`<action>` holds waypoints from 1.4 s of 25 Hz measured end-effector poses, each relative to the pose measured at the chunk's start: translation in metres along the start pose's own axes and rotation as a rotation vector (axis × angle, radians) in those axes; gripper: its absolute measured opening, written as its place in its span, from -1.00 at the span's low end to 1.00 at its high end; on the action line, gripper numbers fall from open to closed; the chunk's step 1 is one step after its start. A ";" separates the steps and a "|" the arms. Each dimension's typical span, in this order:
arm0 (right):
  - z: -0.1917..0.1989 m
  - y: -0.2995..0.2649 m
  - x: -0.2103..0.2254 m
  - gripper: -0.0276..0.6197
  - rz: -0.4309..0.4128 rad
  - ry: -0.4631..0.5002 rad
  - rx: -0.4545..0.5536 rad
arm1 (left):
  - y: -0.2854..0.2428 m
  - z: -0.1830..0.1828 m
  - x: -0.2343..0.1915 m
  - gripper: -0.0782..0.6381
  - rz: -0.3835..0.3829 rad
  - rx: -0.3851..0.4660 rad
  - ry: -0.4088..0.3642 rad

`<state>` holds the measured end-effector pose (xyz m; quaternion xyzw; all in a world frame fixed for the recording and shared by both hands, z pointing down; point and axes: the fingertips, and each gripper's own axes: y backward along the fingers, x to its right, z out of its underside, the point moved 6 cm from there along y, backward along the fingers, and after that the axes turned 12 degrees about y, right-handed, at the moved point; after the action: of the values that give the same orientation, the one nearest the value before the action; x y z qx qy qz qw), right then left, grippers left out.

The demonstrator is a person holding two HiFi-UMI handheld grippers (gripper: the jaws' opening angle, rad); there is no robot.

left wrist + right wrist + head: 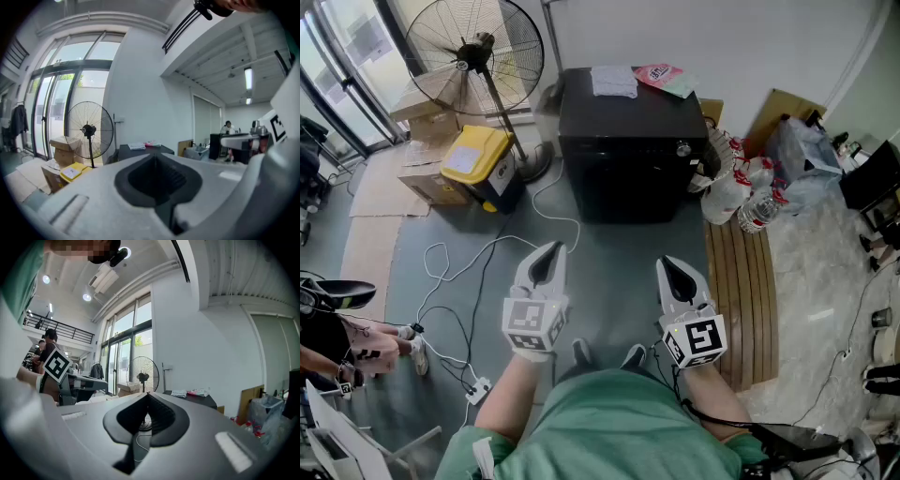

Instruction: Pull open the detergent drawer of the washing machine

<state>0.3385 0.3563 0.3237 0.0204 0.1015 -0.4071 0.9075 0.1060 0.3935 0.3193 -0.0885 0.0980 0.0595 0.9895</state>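
Observation:
The washing machine (628, 150) is a black box against the far wall, with papers (614, 81) on its top and a round knob (682, 148) near its right edge. I cannot make out its detergent drawer. My left gripper (549, 253) and right gripper (671, 268) hover side by side over the grey floor, well short of the machine, pointing toward it. Both are shut with nothing between the jaws. In the left gripper view the machine (140, 153) stands far beyond the closed left gripper (155, 158). In the right gripper view the machine (193, 399) lies right of the closed right gripper (148, 394).
A standing fan (475, 58), a yellow case (478, 159) and cardboard boxes (427, 183) stand left of the machine. White cables (450, 281) trail over the floor. Water bottles (745, 192) and a wooden slatted board (748, 281) lie to the right. Another person (352, 342) is at the left edge.

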 end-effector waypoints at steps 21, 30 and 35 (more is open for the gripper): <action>-0.042 -0.080 -0.065 -0.32 0.091 0.035 -0.037 | 0.026 -0.043 -0.108 -0.01 0.067 0.051 -0.050; -0.053 -0.116 -0.102 -0.32 0.114 0.042 -0.051 | 0.044 -0.045 -0.179 0.01 0.059 0.045 -0.036; -0.042 -0.140 -0.101 -0.32 0.092 0.027 -0.072 | 0.029 -0.038 -0.197 0.01 0.044 0.018 -0.020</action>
<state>0.1616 0.3419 0.3095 -0.0020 0.1273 -0.3607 0.9239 -0.0973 0.3951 0.3181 -0.0767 0.0907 0.0814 0.9896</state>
